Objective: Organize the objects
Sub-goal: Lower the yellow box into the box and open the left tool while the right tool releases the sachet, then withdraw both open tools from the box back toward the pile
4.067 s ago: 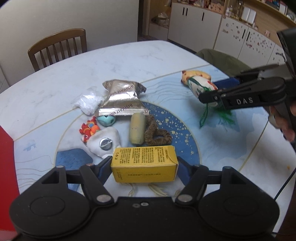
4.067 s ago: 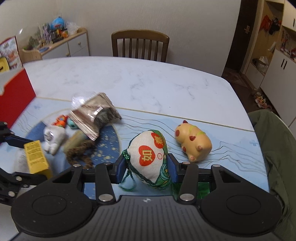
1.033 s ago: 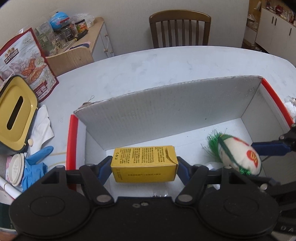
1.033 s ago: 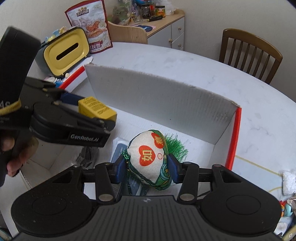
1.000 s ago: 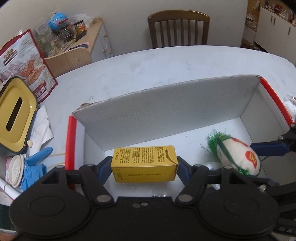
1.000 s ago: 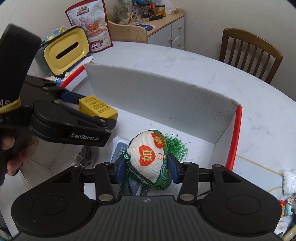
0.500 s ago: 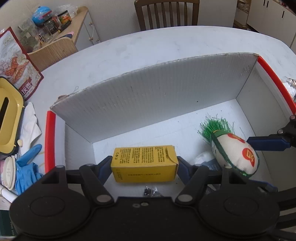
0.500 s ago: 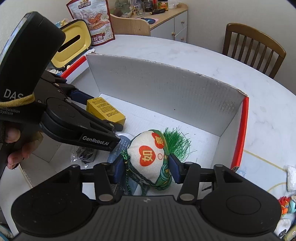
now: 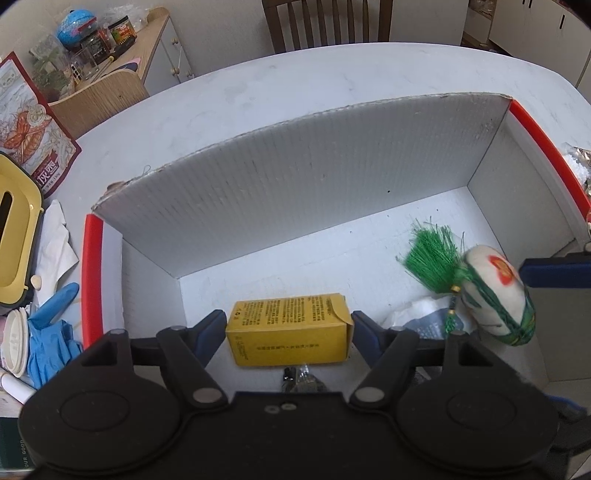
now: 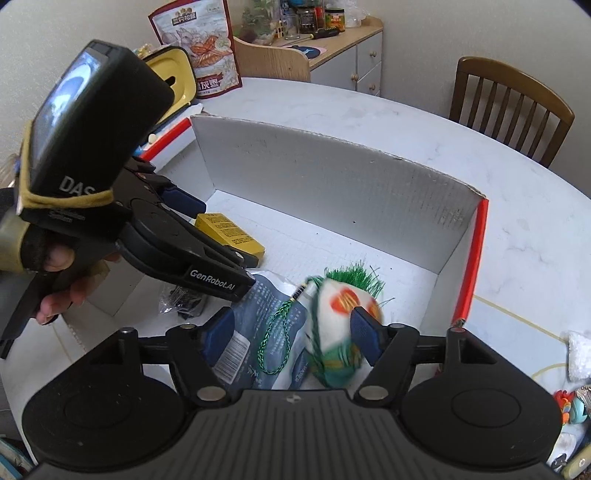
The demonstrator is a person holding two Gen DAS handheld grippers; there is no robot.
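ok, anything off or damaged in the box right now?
Two things. The embroidered sachet is motion-blurred and tilted between the open right gripper fingers, so it looks mid-drop, not settled. The cardboard box's back wall has a ragged, frayed top edge. The yellow carton looks intact.

At lower centre the left hand-held gripper (image 9: 289, 334) stands spread around a yellow carton (image 9: 290, 334) inside the white box (image 9: 295, 199), a tasselled pouch (image 9: 495, 295) at right.

A wooden chair (image 9: 325, 22) stands behind the white table (image 9: 295, 81).
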